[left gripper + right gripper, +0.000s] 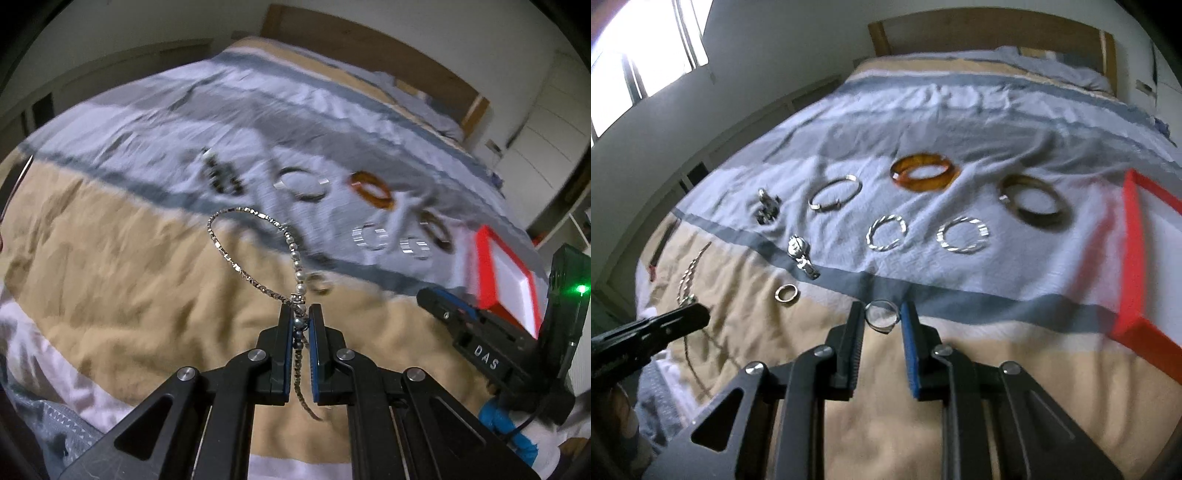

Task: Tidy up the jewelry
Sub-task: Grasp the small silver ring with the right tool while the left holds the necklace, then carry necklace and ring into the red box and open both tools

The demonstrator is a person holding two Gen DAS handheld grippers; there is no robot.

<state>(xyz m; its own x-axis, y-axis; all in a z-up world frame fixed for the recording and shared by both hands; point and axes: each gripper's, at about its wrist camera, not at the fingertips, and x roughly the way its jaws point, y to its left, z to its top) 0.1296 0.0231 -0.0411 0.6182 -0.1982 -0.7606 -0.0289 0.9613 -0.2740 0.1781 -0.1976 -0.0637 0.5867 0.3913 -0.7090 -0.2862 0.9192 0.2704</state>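
My left gripper (300,314) is shut on a silver beaded chain with pearls (236,254), held looped above the bedspread. My right gripper (881,314) is shut on a thin silver ring (881,314) just above the bed. In the right wrist view, laid out on the bedspread are an amber bangle (924,172), a brown bangle (1032,201), a thin silver bangle (834,192), two twisted silver bangles (887,233) (963,235), a watch (801,256), a small ring (786,294) and a dark metal piece (766,206). The left gripper shows at left (698,314).
A red-rimmed tray (1134,258) with a white inside sits on the bed at right; it also shows in the left wrist view (506,280). The wooden headboard (979,33) is at the far end. A window (639,48) is at upper left.
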